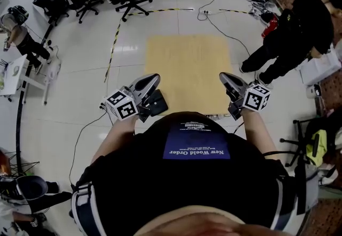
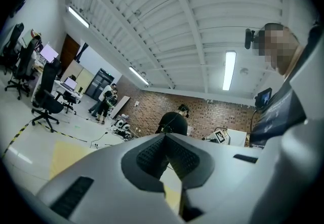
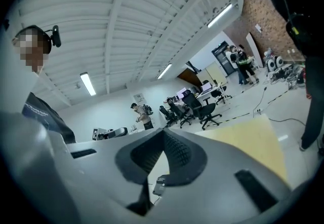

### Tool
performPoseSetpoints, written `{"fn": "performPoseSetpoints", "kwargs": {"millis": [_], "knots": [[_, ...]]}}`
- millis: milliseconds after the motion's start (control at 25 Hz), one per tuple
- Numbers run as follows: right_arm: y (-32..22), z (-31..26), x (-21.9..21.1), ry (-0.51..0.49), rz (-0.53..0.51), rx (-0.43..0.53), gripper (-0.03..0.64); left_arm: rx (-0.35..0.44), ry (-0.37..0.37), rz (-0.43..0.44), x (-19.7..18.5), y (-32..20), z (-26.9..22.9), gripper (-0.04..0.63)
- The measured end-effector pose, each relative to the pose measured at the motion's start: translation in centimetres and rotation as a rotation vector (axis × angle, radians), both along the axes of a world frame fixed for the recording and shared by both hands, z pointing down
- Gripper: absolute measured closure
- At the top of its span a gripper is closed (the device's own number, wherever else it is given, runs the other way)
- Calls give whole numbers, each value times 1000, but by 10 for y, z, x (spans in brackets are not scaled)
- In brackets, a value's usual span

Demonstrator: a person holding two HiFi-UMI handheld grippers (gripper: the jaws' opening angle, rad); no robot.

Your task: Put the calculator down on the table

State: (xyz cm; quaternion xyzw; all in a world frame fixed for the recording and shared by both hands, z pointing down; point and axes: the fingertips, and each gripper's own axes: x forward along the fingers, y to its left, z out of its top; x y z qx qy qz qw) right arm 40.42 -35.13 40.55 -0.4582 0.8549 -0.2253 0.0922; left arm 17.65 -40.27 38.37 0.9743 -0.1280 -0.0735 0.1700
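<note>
**Calculator sitting near the tabletop's edge**

The left tongs (image 1: 154, 79) and right tongs (image 1: 224, 77) are both hanging clenched and empty over the near edge of the tabletop (image 1: 187, 59). A dark slab, apparently the calculator (image 1: 158, 103), is lying at the tabletop's lower-left corner in the head view, just beside the left tongs. A careless swing there could be knocking it off.

Table (image 1: 187, 69) matt pale wood; floor (image 1: 128, 42) glossy tile.

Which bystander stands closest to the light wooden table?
The person in black clothes beside the light wooden table's right edge; everyone else is far across the floor.
</note>
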Motion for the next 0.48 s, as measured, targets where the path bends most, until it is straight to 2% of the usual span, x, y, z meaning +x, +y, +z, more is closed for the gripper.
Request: {"fn": "performPoseSetpoints", "kwargs": {"millis": [200,480], "knots": [[-41,-23,-40,8,-13,-25,630,-35,2,3,-36,-43,-21,588],[-42,-18,-39,29,-23,-27,630,-37,4,-8,-36,-42,-13,588]]}}
